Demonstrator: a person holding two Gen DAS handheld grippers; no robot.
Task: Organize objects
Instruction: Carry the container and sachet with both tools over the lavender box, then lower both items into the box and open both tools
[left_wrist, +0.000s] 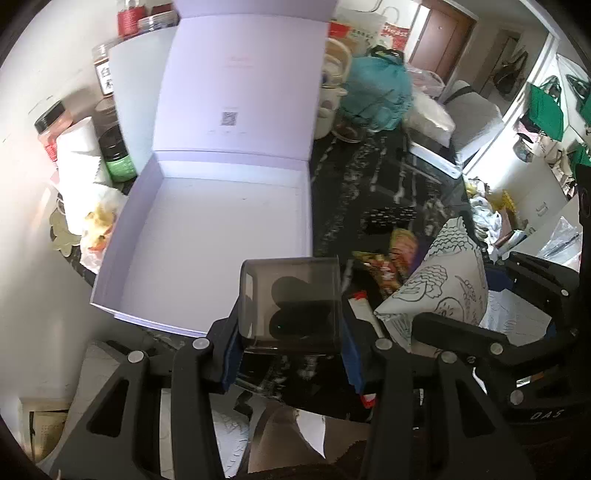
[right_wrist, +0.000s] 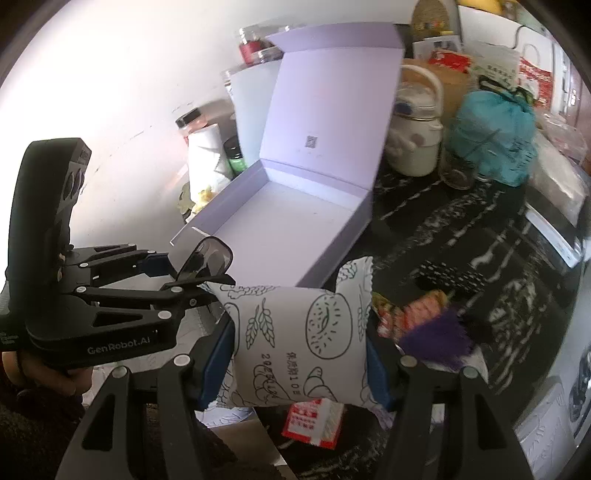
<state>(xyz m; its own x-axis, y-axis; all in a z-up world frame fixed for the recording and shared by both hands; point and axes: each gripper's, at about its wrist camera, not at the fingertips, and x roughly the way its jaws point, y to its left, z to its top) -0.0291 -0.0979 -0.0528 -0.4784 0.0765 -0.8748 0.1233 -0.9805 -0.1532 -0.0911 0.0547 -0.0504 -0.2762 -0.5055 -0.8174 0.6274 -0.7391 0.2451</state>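
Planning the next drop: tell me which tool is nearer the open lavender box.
Left. The left tool, gripping the smoky case, sits at the open lavender box front edge; the right tool holds back.

left gripper (left_wrist: 290, 332) clamped on a smoky clear case (left_wrist: 290, 301), blue pads (left_wrist: 231, 354) pressed on both sides, held up off the surface. right gripper (right_wrist: 301, 363) squeezing a white printed packet (right_wrist: 301, 343) btwn its pads, also lifted. left one sits just left of the right, fingers pointing fwd.
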